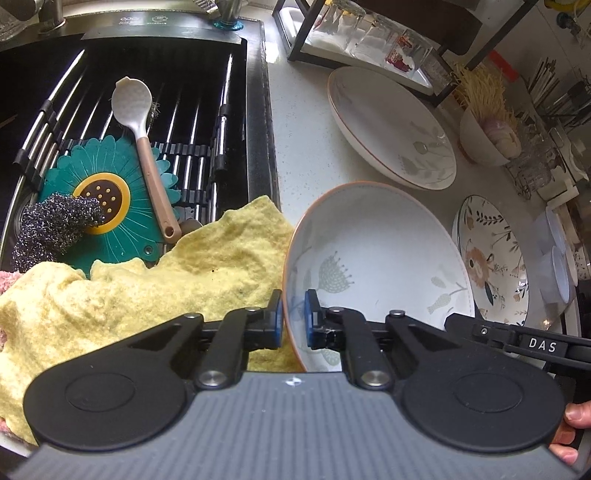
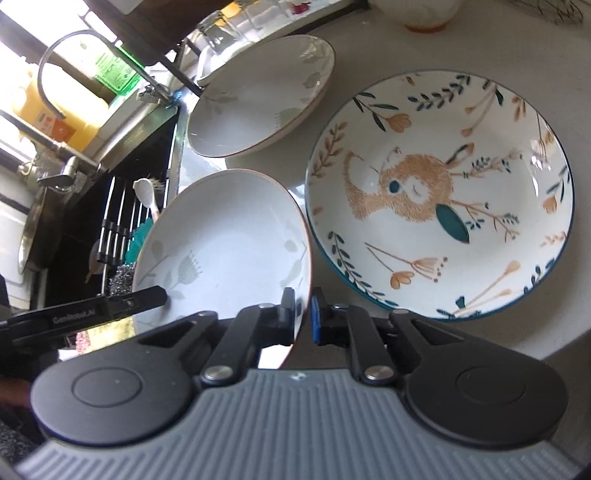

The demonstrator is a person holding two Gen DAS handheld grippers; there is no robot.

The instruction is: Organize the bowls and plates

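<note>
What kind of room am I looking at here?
Most likely a home kitchen: a dark sink with a faucet, a countertop holding plates, and drinking glasses on a rack.

White bowl (image 1: 376,258), orange-brown rim, pale grey-green plant motifs; matching plate (image 1: 391,125). White plate (image 2: 439,192), teal rim, orange flowers, dark leaves. Yellow cloth (image 1: 147,288); teal flower mat (image 1: 110,206), yellow-brown centre.
</note>
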